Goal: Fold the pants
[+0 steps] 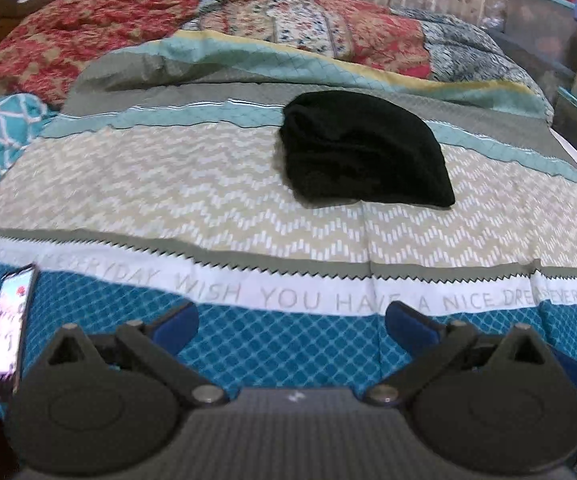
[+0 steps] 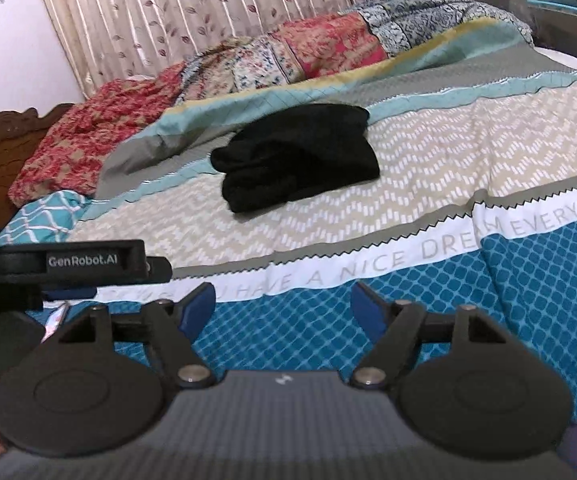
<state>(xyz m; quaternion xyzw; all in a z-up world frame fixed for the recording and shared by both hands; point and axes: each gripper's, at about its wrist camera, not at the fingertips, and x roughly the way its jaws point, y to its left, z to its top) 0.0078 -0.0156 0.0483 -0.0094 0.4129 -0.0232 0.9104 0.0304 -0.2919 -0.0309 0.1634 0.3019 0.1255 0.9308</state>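
While I held both tools low over the near edge of the bed, the black pants [image 1: 362,150] lay folded into a compact bundle well beyond my reach, out on the cream zigzag band of the bedspread [image 1: 176,200]. My left gripper [image 1: 290,320] stood with its jaws spread wide and nothing between them; only the blue diamond-patterned part of the cover showed in the gap, and its blue pads [image 1: 176,320] touched no cloth. From that view the pants sat far ahead and a little to the right of the gap, their far end reaching the teal and grey stripes.

My right gripper [image 2: 284,308] was likewise parted and empty, hovering over the same blue patterned strip near the printed white band. Seen from it, the pants [image 2: 296,164] lay far ahead and about in line with the gap, well apart from my fingertips [image 2: 362,312], with the lettered band and the zigzag band lying between us. The bundle looked thick and slightly lumpy, its left end rounded.

A phone [image 1: 8,336] with a lit screen lay on the cover at the near left, just beside my left tool. Farther off, a red floral quilt [image 1: 68,36] was heaped along the far side of the bed in front of a pleated curtain [image 2: 192,12]. My left tool's black body [image 2: 68,260] showed at the left edge of the right view.
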